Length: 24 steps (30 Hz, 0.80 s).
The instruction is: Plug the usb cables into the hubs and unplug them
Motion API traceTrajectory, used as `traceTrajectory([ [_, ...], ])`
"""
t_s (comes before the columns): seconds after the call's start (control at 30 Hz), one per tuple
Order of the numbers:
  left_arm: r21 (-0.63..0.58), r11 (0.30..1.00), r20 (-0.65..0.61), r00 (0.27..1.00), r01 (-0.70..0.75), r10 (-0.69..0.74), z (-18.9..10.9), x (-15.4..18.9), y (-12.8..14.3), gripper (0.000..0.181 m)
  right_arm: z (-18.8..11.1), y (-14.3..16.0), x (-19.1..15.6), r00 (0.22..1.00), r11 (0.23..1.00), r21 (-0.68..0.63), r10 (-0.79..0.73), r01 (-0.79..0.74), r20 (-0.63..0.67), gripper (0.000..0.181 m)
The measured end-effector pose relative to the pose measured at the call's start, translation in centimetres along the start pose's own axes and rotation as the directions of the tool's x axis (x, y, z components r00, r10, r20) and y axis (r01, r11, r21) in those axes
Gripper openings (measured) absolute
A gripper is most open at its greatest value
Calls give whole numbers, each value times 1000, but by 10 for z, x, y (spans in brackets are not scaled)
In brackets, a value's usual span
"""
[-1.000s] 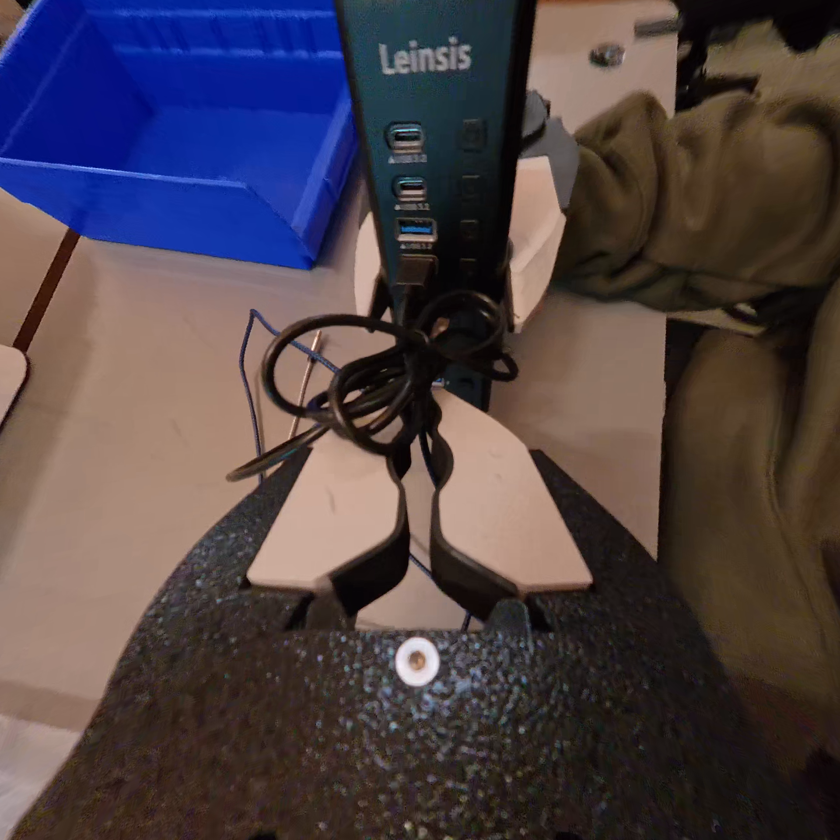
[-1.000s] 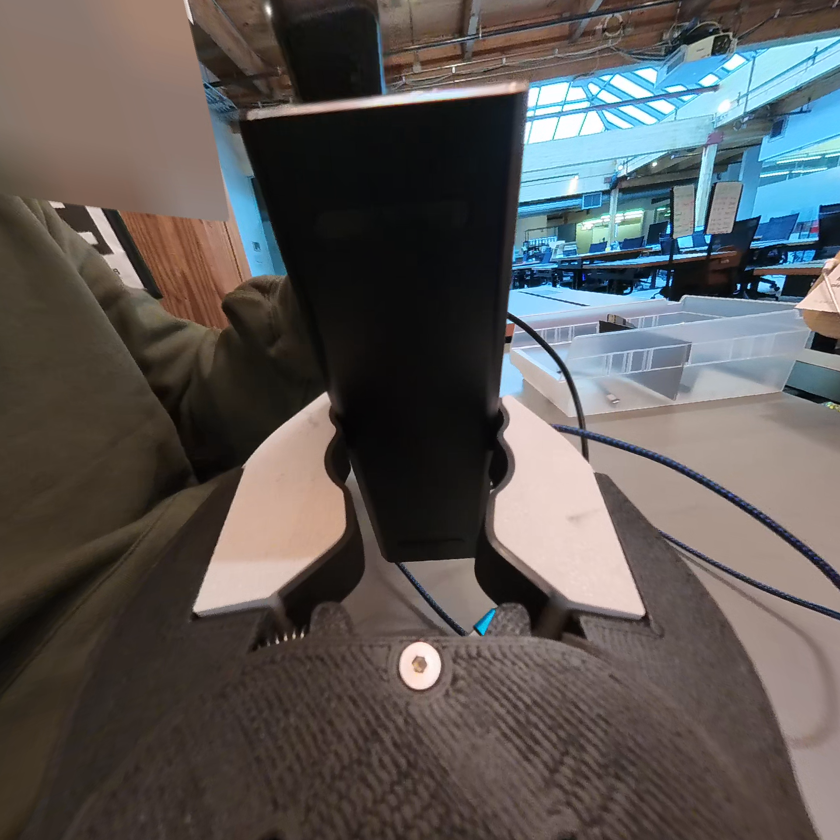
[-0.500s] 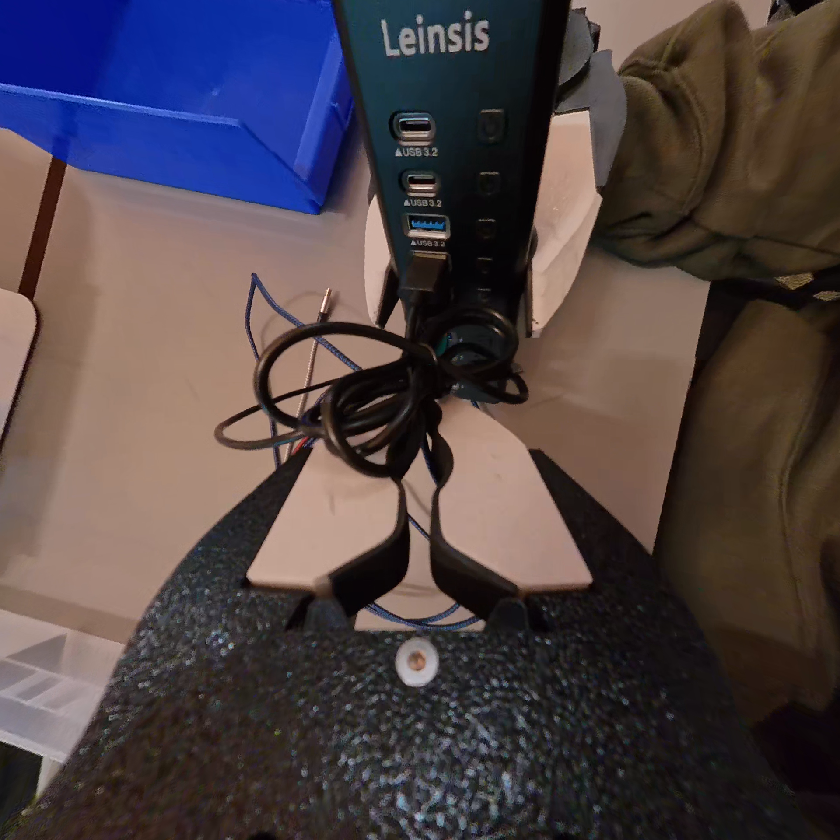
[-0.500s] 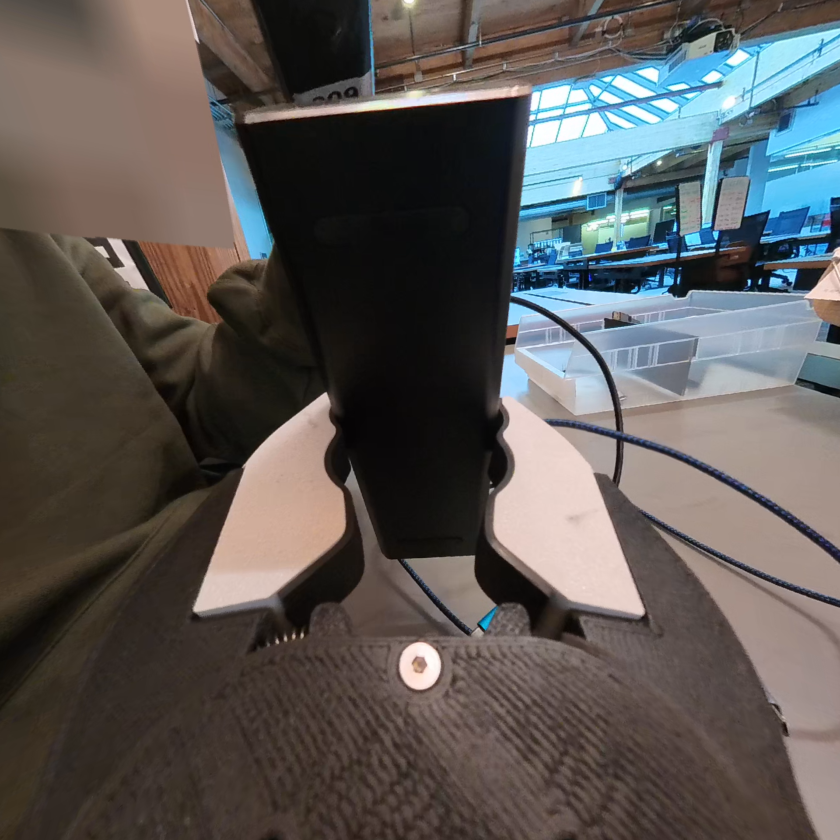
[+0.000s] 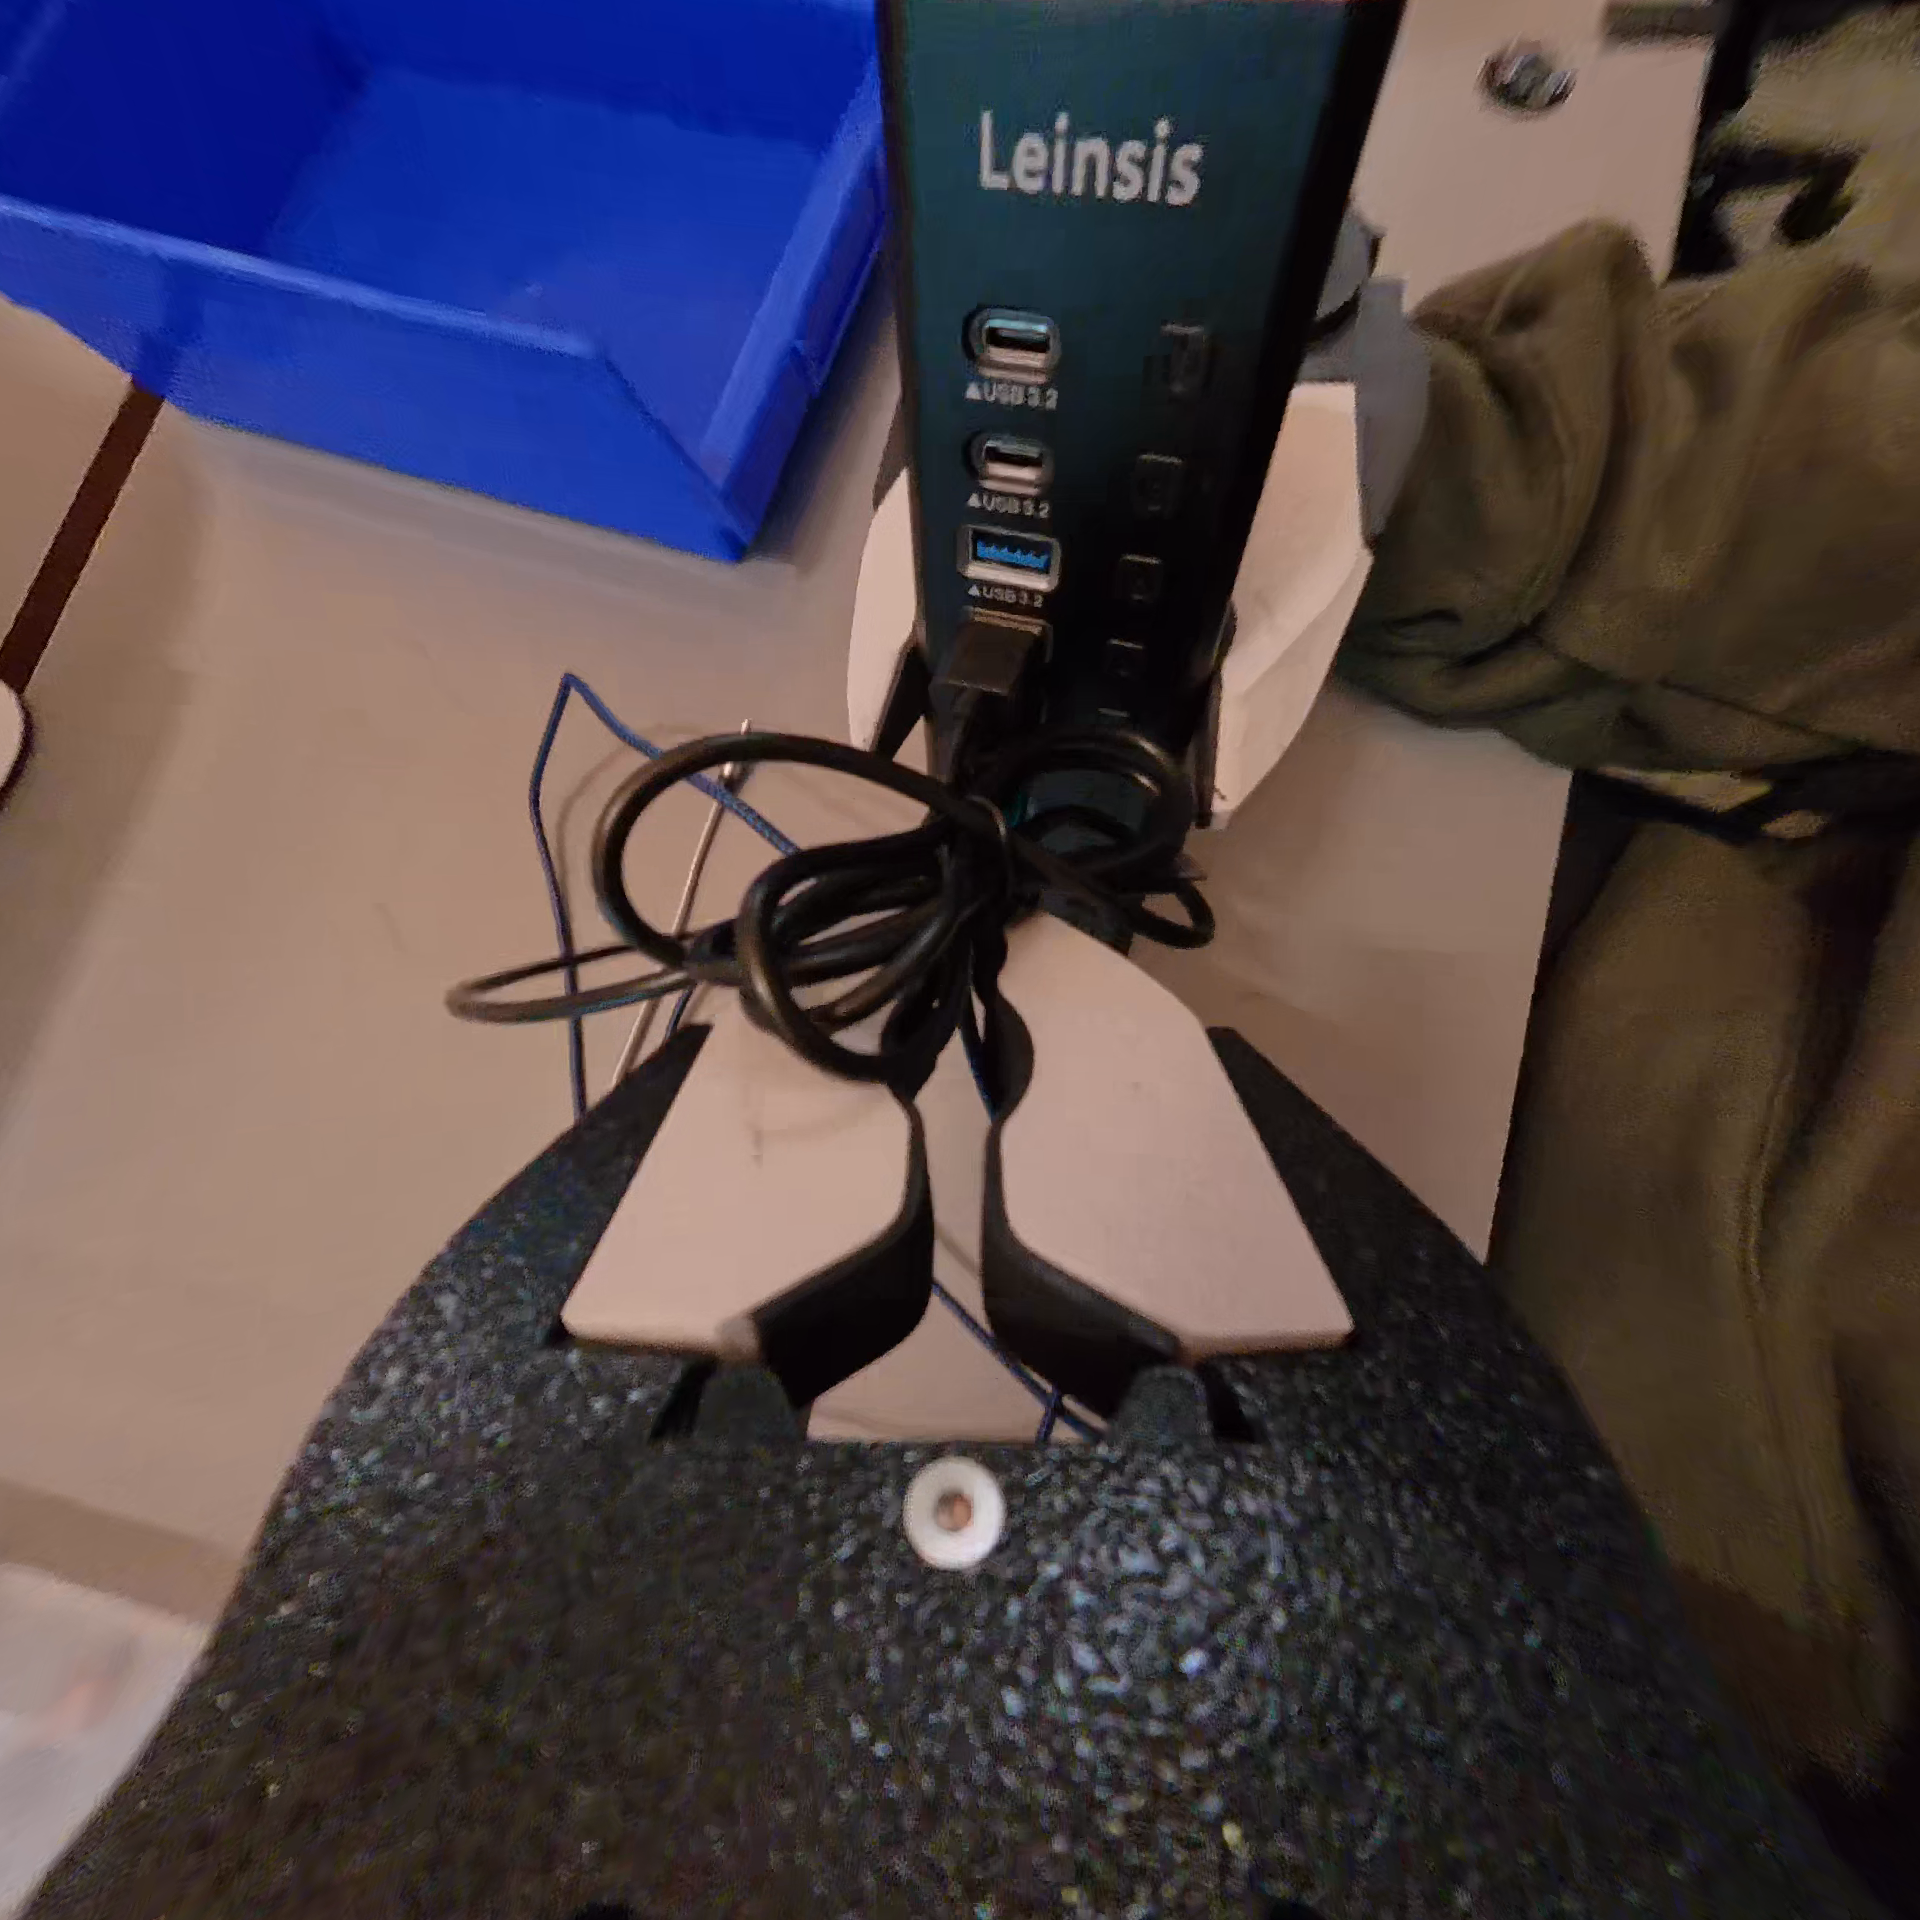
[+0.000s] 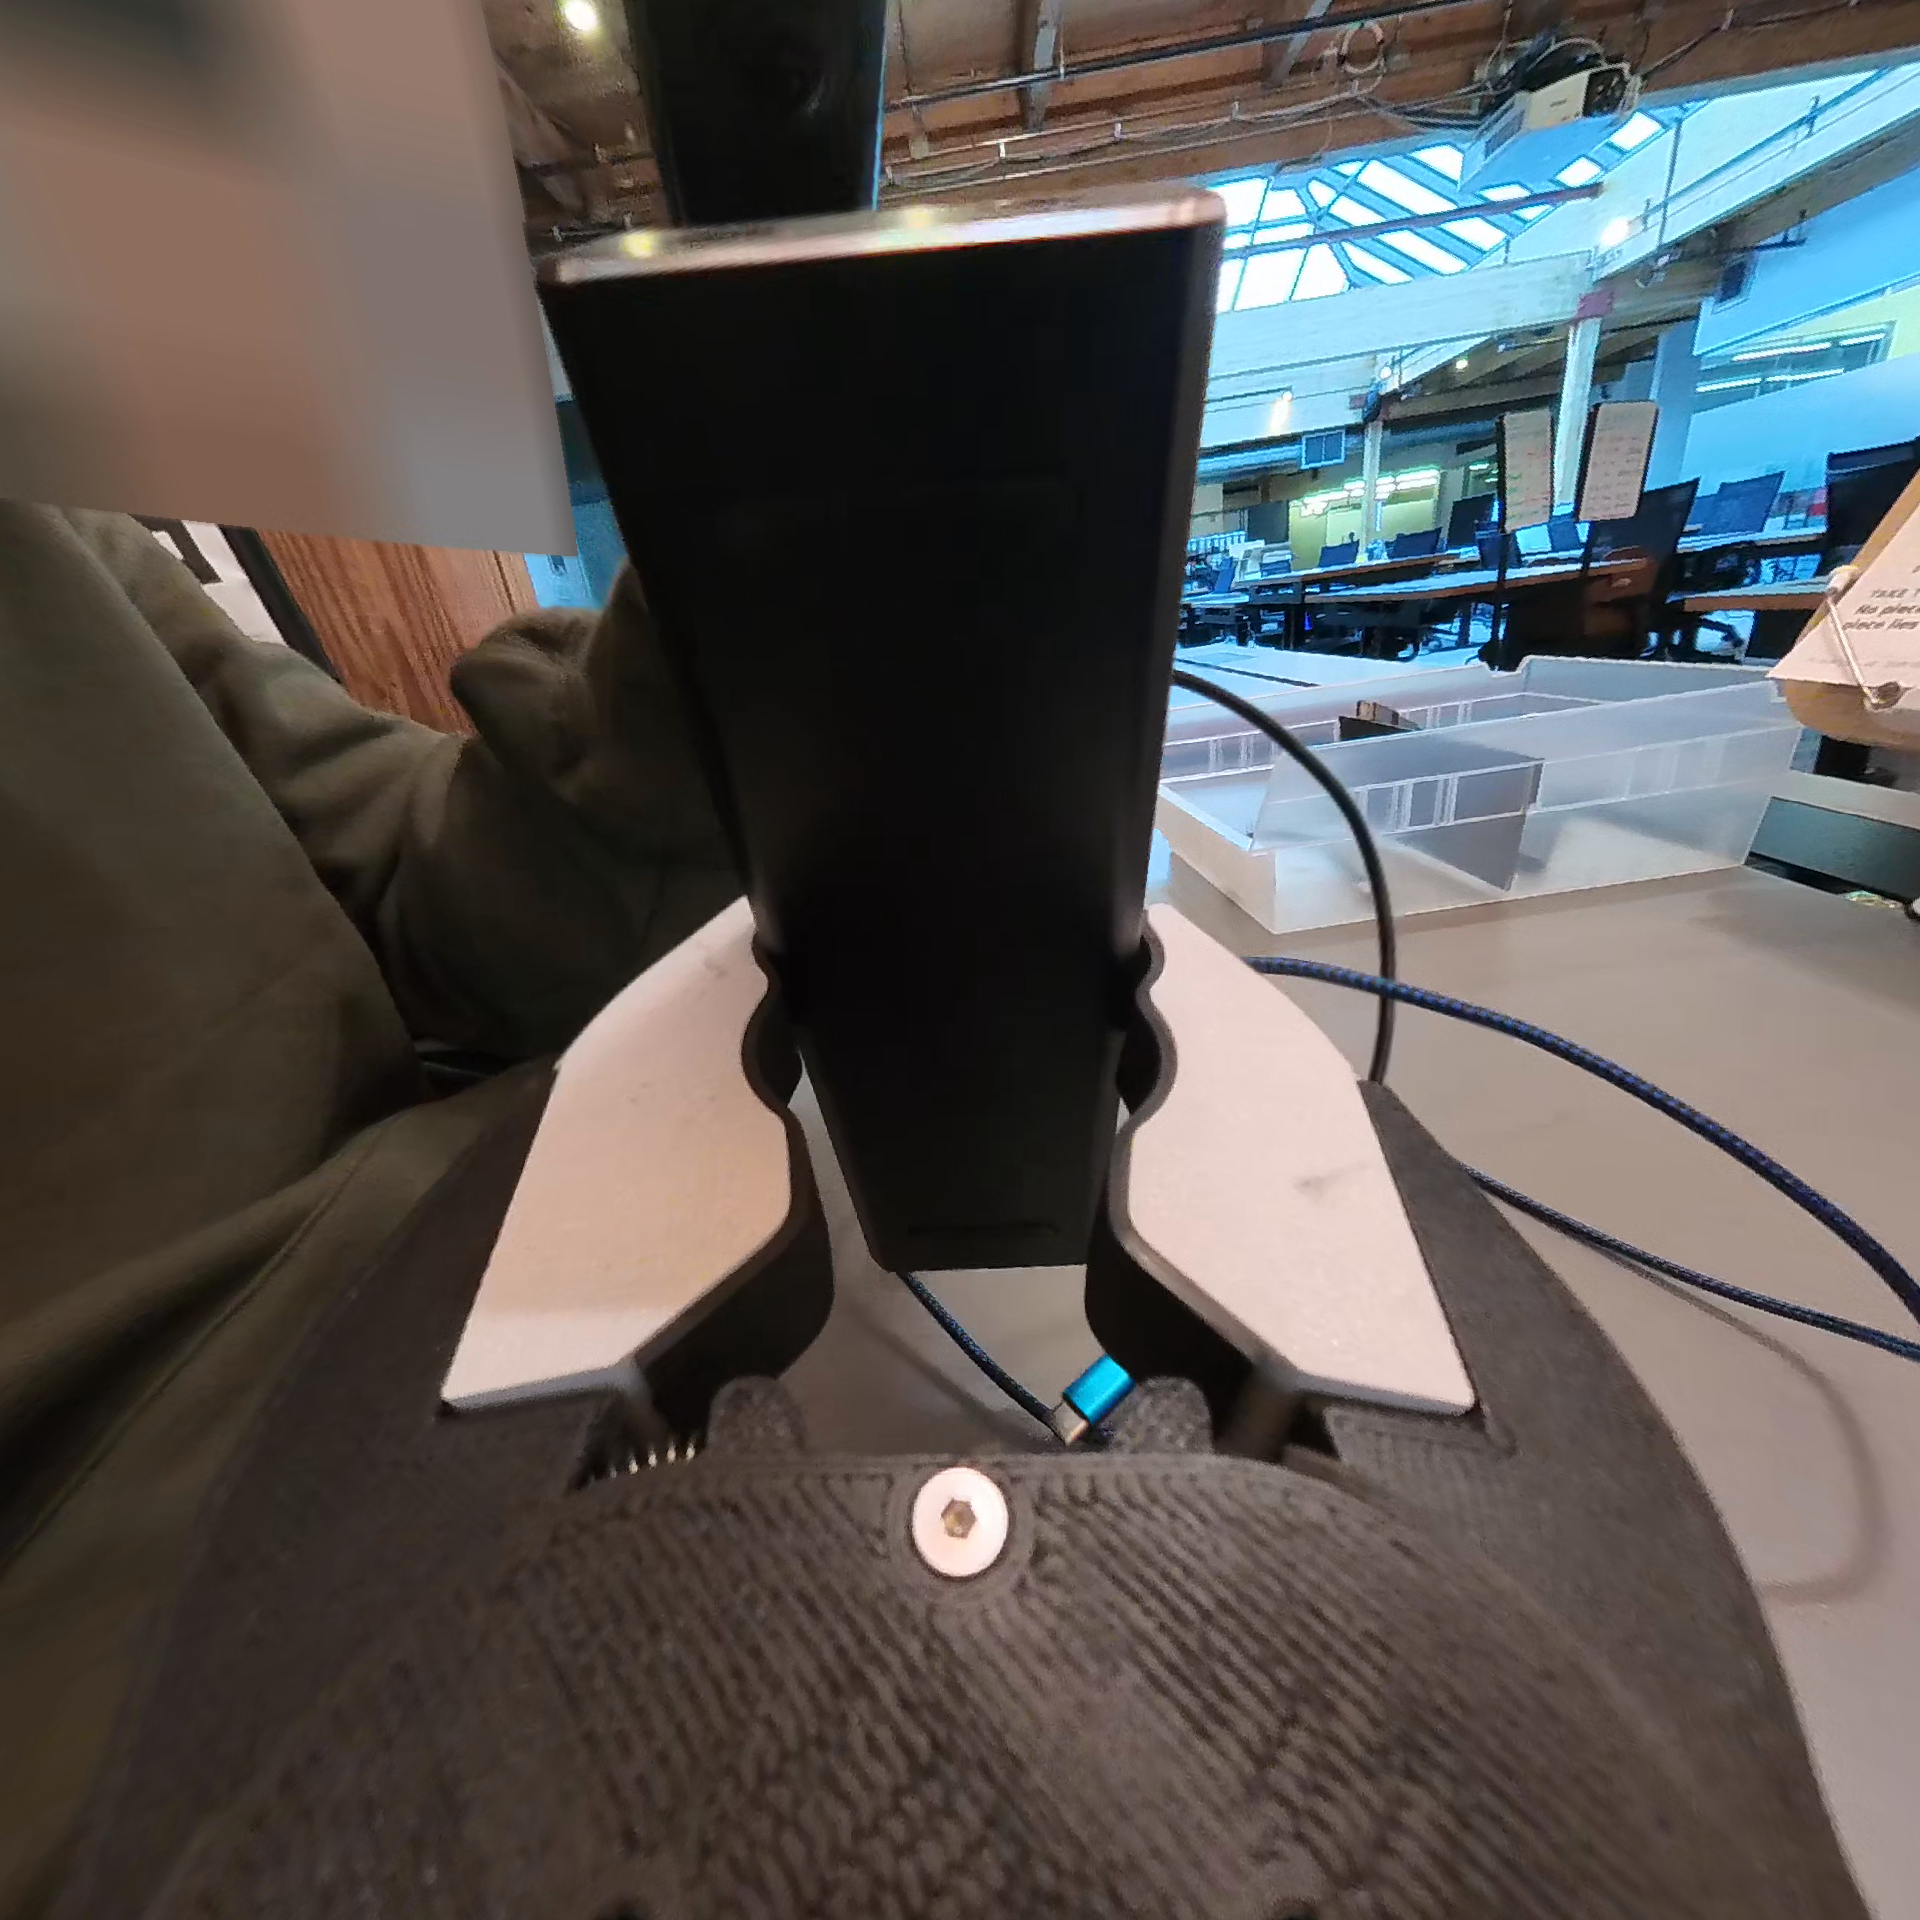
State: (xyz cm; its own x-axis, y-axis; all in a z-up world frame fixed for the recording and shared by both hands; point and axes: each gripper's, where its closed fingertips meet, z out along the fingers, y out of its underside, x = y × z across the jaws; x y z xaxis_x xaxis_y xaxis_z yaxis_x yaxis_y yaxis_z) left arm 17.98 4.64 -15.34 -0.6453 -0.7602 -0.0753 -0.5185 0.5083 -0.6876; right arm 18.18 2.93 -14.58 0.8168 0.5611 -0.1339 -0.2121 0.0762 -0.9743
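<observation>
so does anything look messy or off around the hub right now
Yes: the black cable plugged into the dark upright hub is a knotted bundle draped over the left gripper, and a blue braided cable trails loose beside it.

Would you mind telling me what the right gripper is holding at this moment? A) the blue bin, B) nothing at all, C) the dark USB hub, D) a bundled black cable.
C: in the right wrist view the right gripper has its jaws closed against both sides of the dark USB hub, which stands upright between them.
</observation>
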Motion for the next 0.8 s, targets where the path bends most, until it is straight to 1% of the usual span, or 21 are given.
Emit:
traceTrajectory([
  [0.03, 63, 998, -18, 1000, -5, 6, -1, 0, -4, 1, 0, -1, 0, 1000, 1000, 10, 2, -2, -1, 61],
  [0.1, 190, 982, -63, 997, -21, 34, -3, 2, -9, 2, 0, -2, -1, 1000, 999, 25, 19, -19, 16, 61],
  [0.13, 219, 976, -73, 997, -15, 32, -2, 2, -7, 2, 1, 1, 0, 1000, 1000, 9, 16, -16, 8, 61],
  [0.2, 225, 974, -88, 996, -12, 33, 2, 1, 2, 2, 2, 8, 1, 1000, 999, -29, 16, -16, 5, 61],
  [0.3, 253, 967, -111, 993, -5, 34, 2, 3, 4, 2, 4, 8, -1, 999, 999, -14, 30, -29, 20, 61],
  [0.4, 206, 978, -120, 990, -45, 71, 8, 7, 11, 2, 7, 3, -5, 999, 1000, 10, 21, -21, 35, 62],
  [0.5, 276, 961, -130, 991, 3, 34, 12, 8, 3, 2, 2, -5, -3, 999, 999, 35, 26, -28, 33, 62],
  [0.6, 315, 949, -104, 994, 4, 30, 17, 5, 2, 2, -2, 0, 1, 1000, 1000, 17, 20, -20, 11, 63],
  [0.7, 381, 923, -114, 993, 56, -14, 16, 3, -4, 2, -4, -5, 3, 999, 998, 50, 38, -38, 9, 62],
  [0.8, 390, 919, -104, 994, 64, -26, 19, 1, -4, 2, -6, -2, 5, 999, 999, 33, 37, -36, -9, 62],
])
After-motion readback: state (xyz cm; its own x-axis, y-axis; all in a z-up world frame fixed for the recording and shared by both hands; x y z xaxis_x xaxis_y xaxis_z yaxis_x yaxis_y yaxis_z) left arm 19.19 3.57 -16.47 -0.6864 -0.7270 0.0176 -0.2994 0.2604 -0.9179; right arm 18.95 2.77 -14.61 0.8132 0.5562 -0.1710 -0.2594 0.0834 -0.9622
